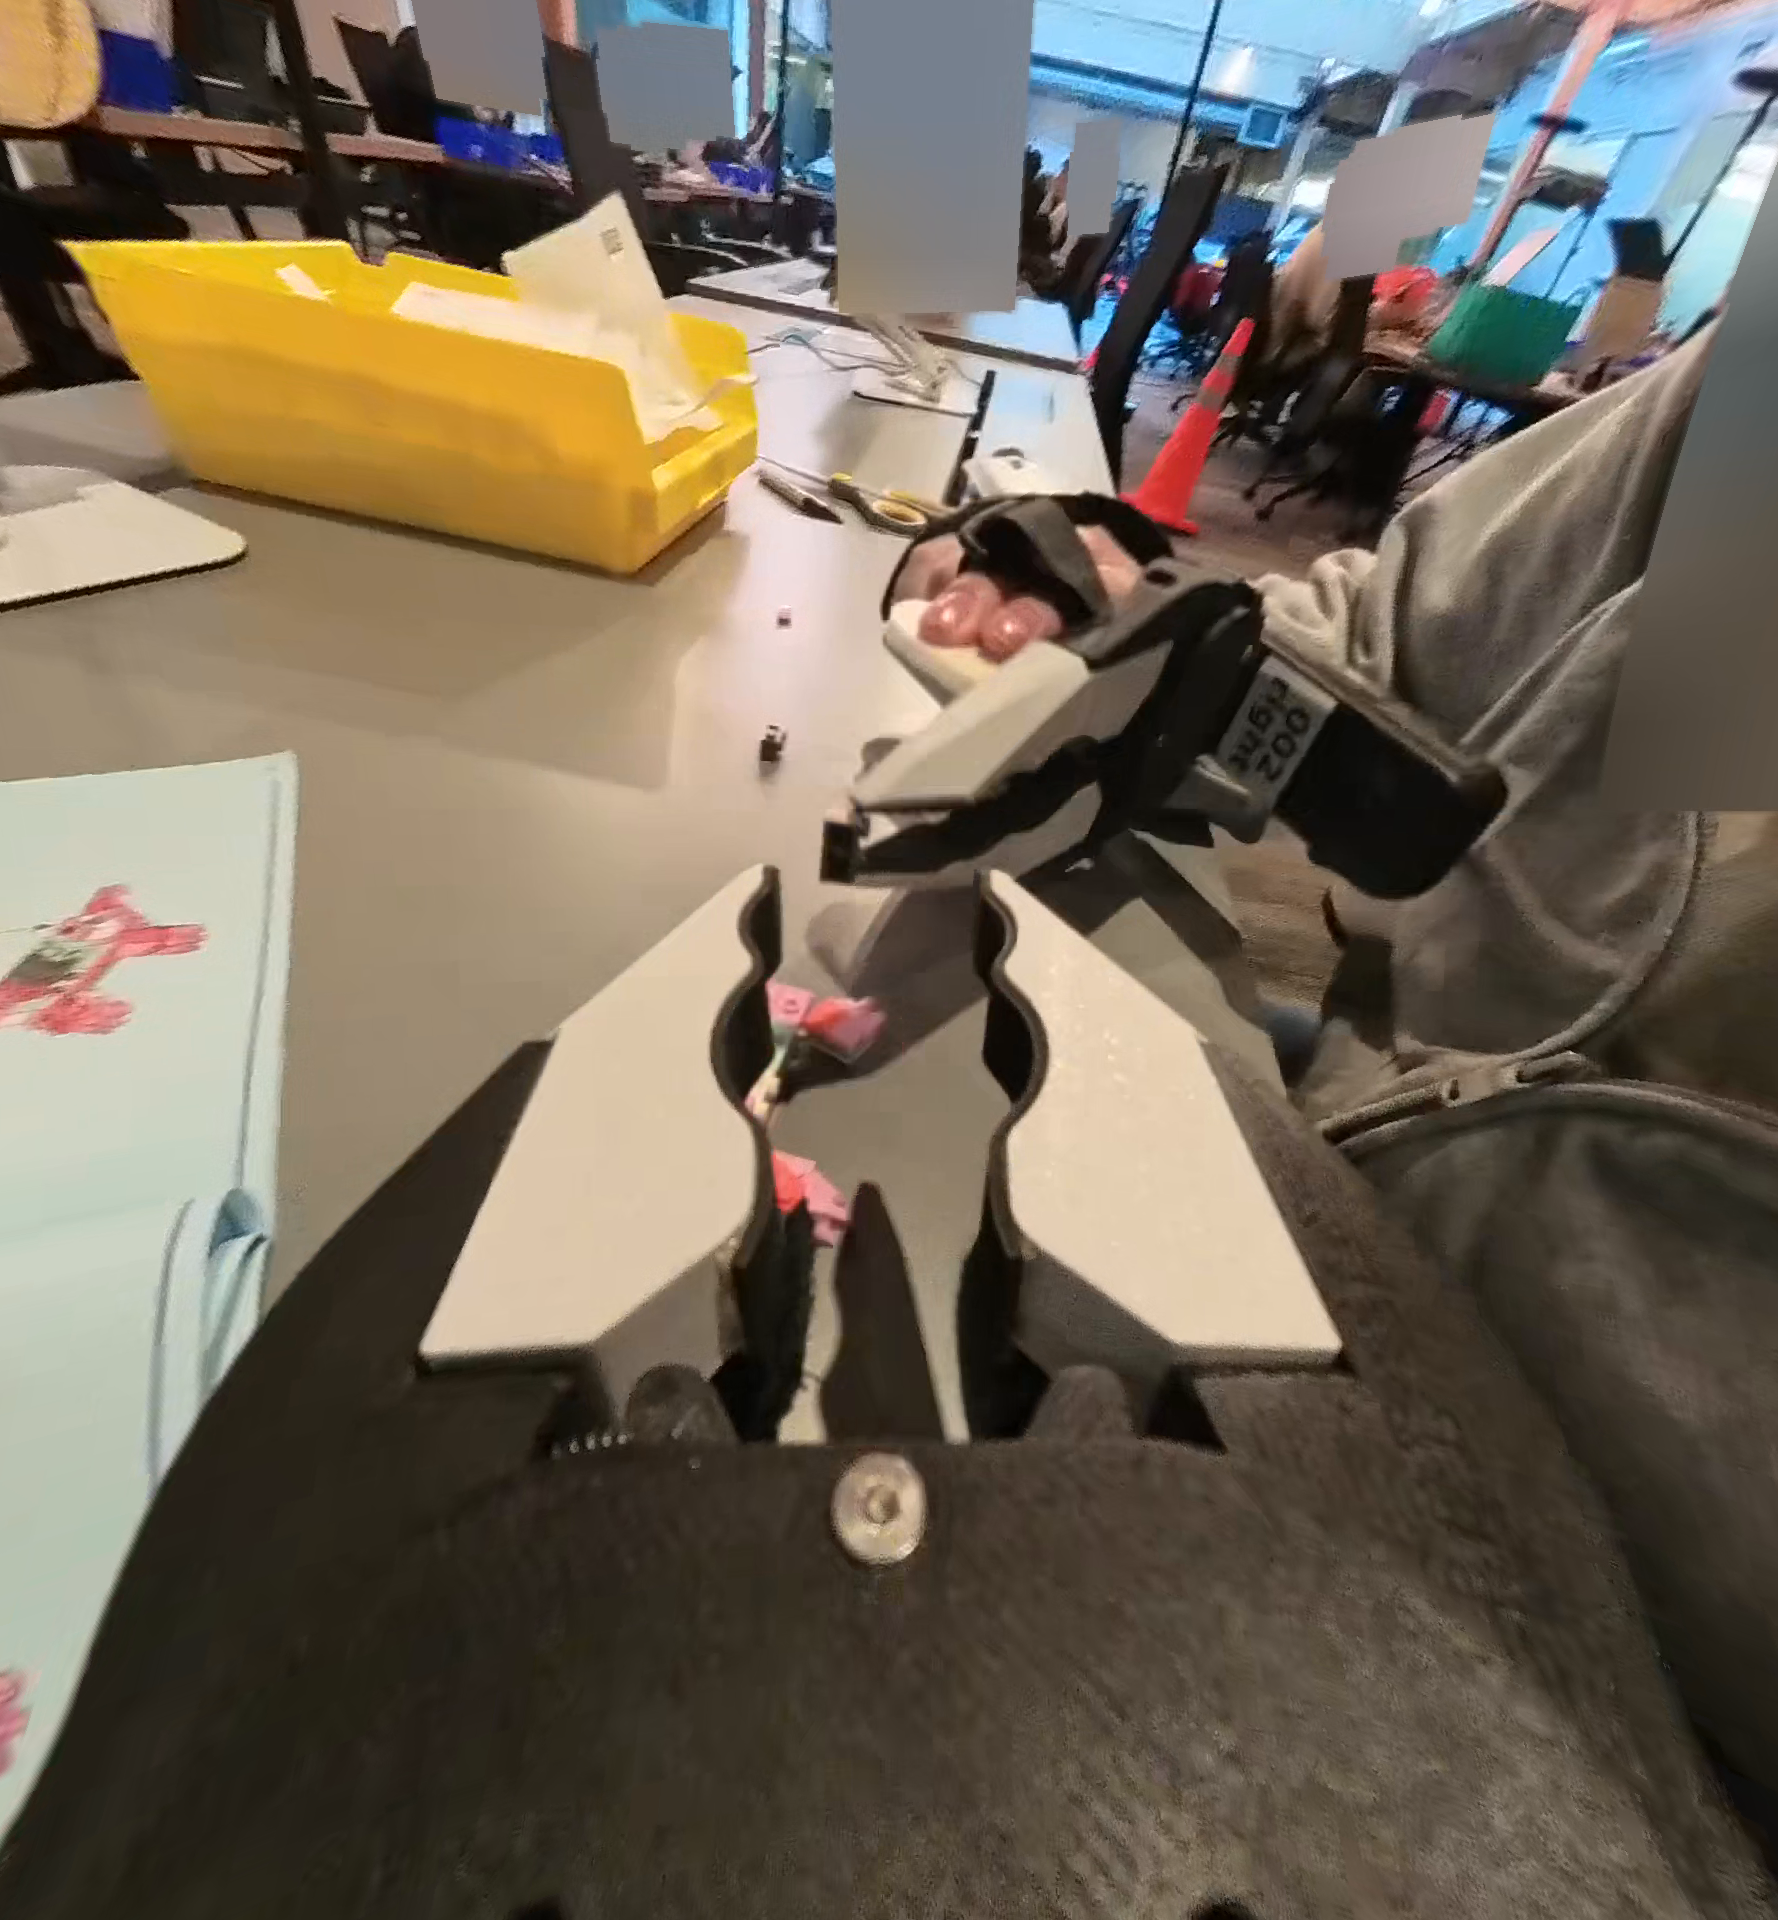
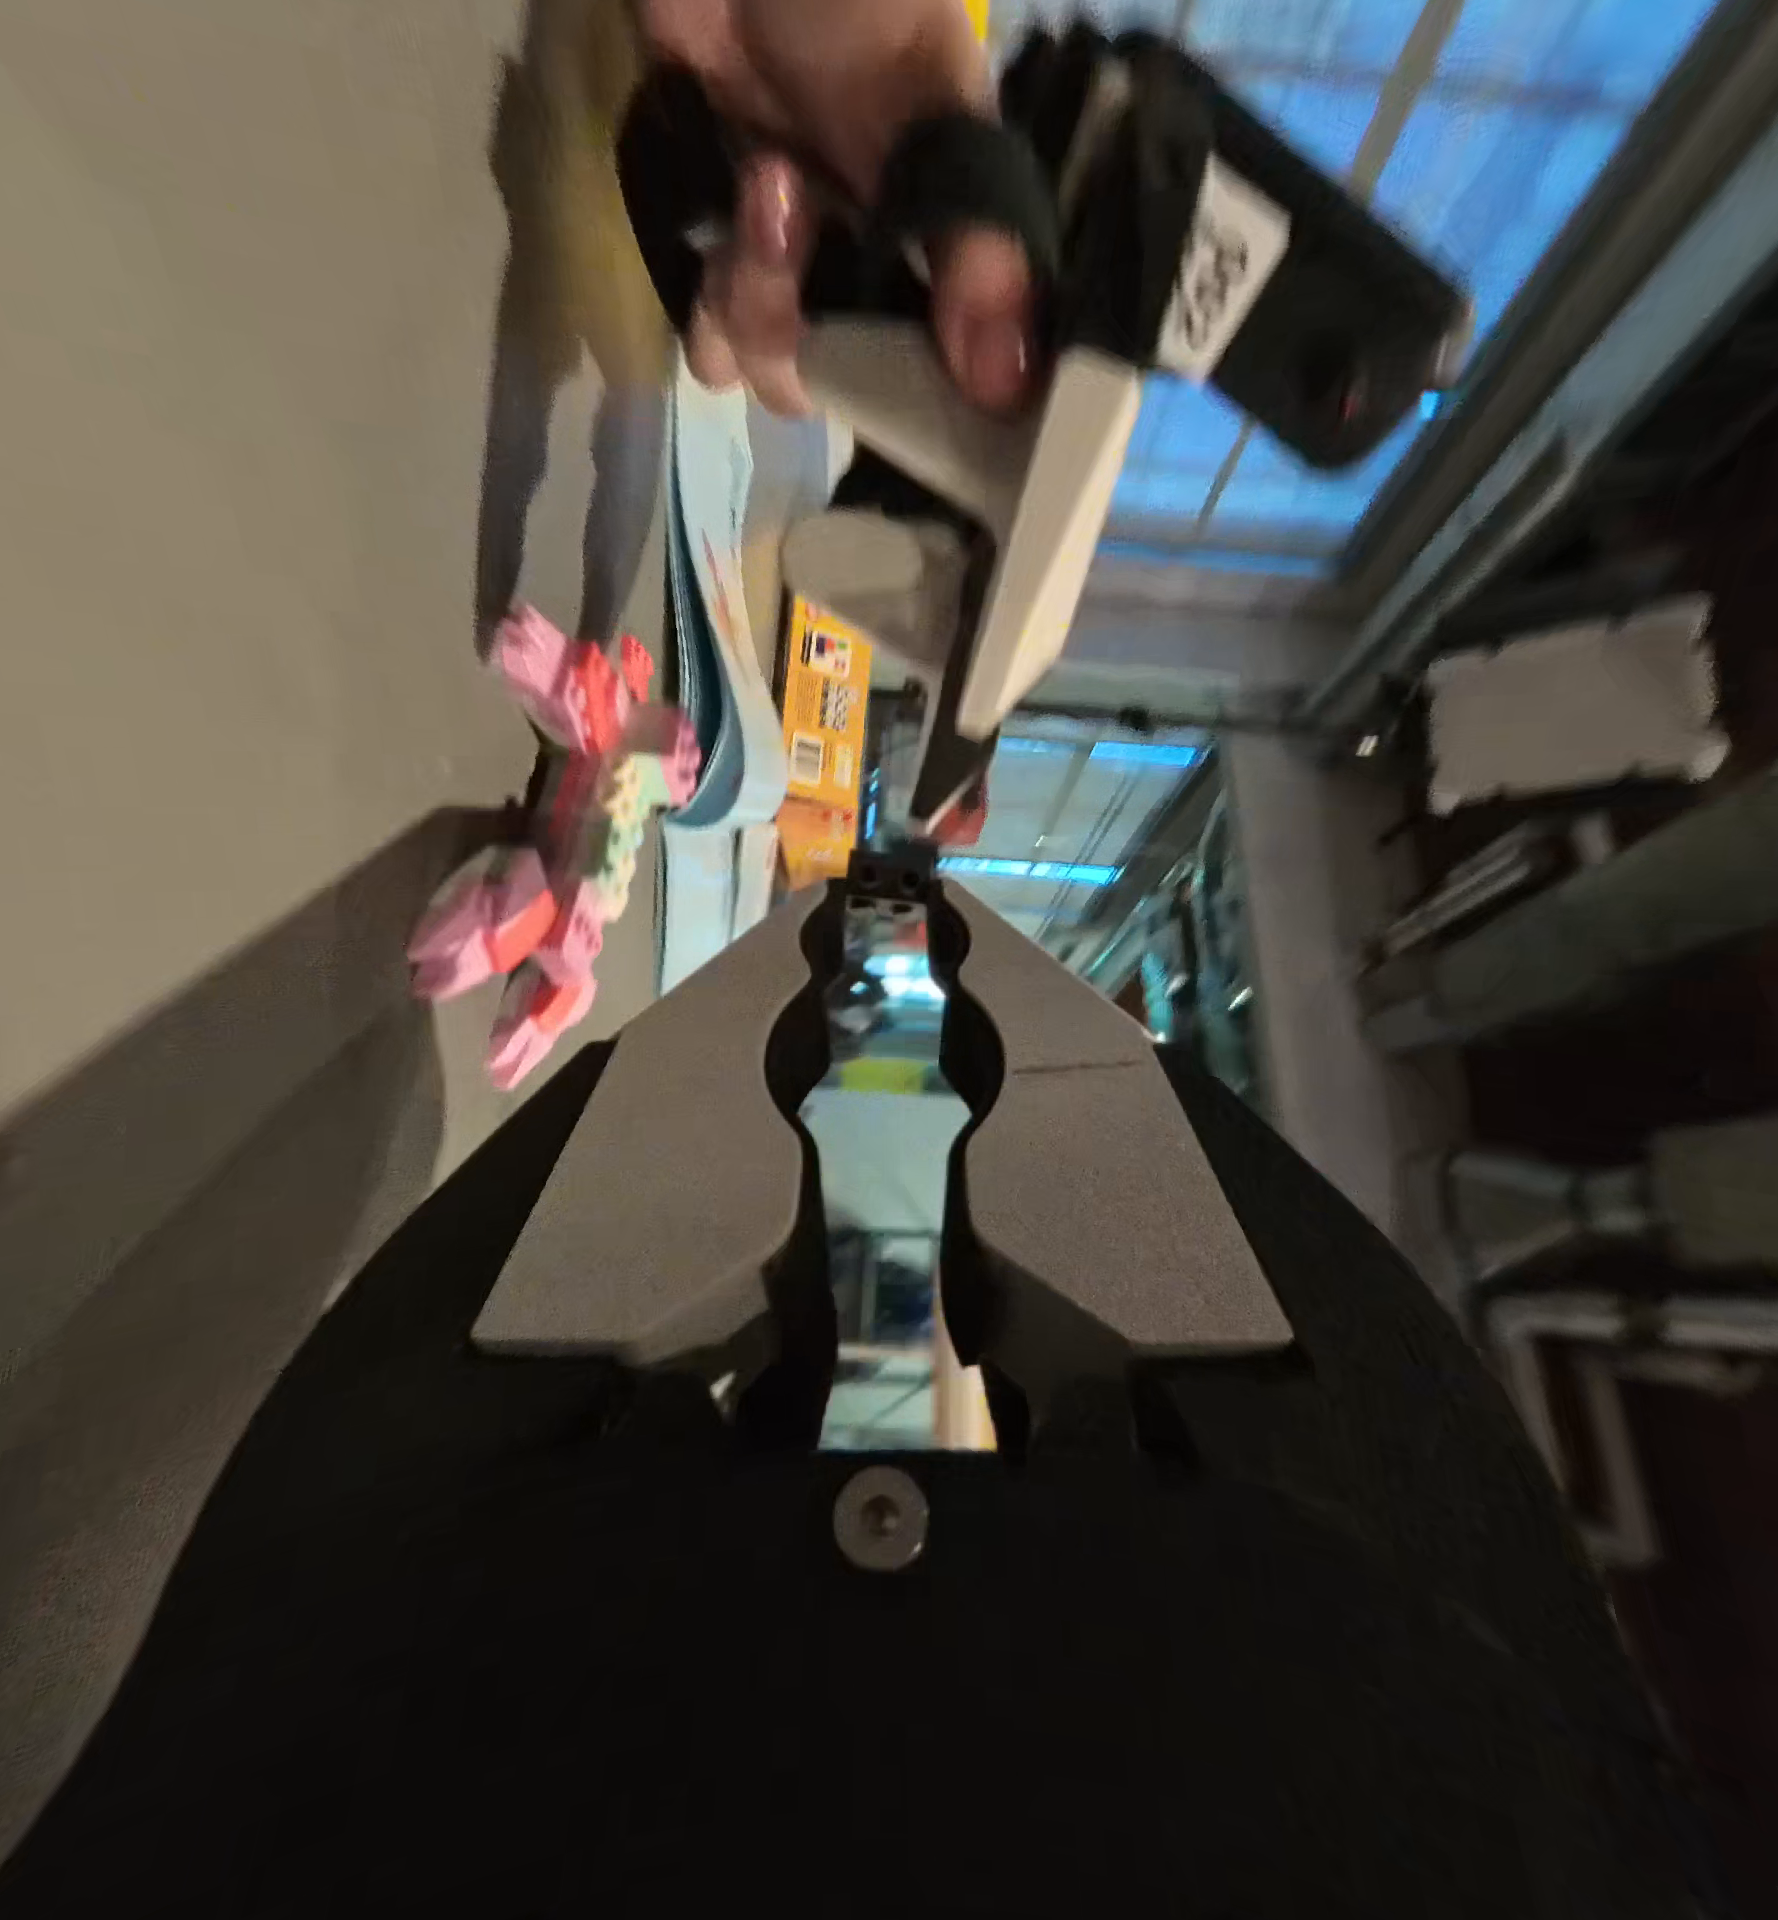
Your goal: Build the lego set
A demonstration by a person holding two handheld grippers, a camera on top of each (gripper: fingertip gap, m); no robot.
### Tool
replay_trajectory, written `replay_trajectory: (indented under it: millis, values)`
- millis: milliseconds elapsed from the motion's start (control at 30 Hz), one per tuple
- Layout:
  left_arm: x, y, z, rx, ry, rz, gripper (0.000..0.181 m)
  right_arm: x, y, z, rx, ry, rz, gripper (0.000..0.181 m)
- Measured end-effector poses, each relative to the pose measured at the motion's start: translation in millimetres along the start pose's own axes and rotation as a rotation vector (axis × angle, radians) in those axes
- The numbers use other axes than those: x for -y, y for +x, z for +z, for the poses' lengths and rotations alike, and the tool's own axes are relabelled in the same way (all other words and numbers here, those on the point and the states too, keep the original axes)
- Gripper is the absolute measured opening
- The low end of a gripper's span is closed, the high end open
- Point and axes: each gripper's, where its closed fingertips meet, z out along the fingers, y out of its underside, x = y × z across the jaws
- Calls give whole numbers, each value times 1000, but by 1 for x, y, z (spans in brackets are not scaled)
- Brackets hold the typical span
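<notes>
Grey table (image 1: pixel 469 727) bears yellow bin (image 1: pixel 428 405).

Matt grey table (image 1: pixel 511 665); glossy yellow plastic bin (image 1: pixel 428 416); paper booklet (image 1: pixel 85 1091); left gripper (image 1: pixel 880 914) grainy matt plastic

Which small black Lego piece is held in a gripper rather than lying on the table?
The black piece pinched at the right gripper tips; the two others lie loose on the grey table.

Pink-and-red lego model (image 2: pixel 563 831); black brick (image 2: pixel 890 868); yellow bin (image 1: pixel 428 405); pale-blue instruction booklet (image 1: pixel 95 1091); orange cone (image 1: pixel 1191 436).
</notes>
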Motion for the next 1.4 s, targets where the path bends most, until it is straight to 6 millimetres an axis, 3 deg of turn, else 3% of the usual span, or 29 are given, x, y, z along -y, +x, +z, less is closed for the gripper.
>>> replay_trajectory:
  millis: [100, 200, 300, 400, 533, 633, 767, 900, 1067, 1200, 1300, 1400]
  values:
    - [-8, 5, 4, -25, -31, 22, 28, 22, 5, 11, -7, 68, -105, 13]
    - [-5, 8, 3, -22, -20, 79, 14, 29, 10, 16, -7, 99, -115, 13]
    - [-9, 4, 1, 11, -51, 122, 9, 30, 6, 17, 62, 115, 32, 17]
    - [1, 4, -2, 22, 7, 154, 9, 31, 12, 13, 199, 190, 496, 34]
    - [28, 10, -18, 8, 187, 212, 8, 25, 47, 10, 349, 411, 1367, 29]
    - [34, 7, -24, 78, 220, 307, 9, 18, 52, 18, 508, 522, 1878, 34]
    - [34, 7, -22, 159, 203, 431, 9, 30, 42, 26, 695, 529, 2092, 33]
    - [28, 0, -18, 279, 136, 585, 9, 38, 50, 28, 811, 626, 2295, 32]
    - [21, 3, -12, 330, 69, 743, 9, 38, 43, 32, 834, 592, 2342, 16]
    - [14, 1, -10, 297, 40, 663, 14, 31, 35, 32, 833, 509, 2292, 15]
    - [-1, -20, -16, 307, -77, 563, 53, -4, 11, 32, 769, 192, 2050, 15]
    - [-16, -41, -22, 327, -197, 475, 57, -46, -32, 22, 811, -240, 1633, 15]
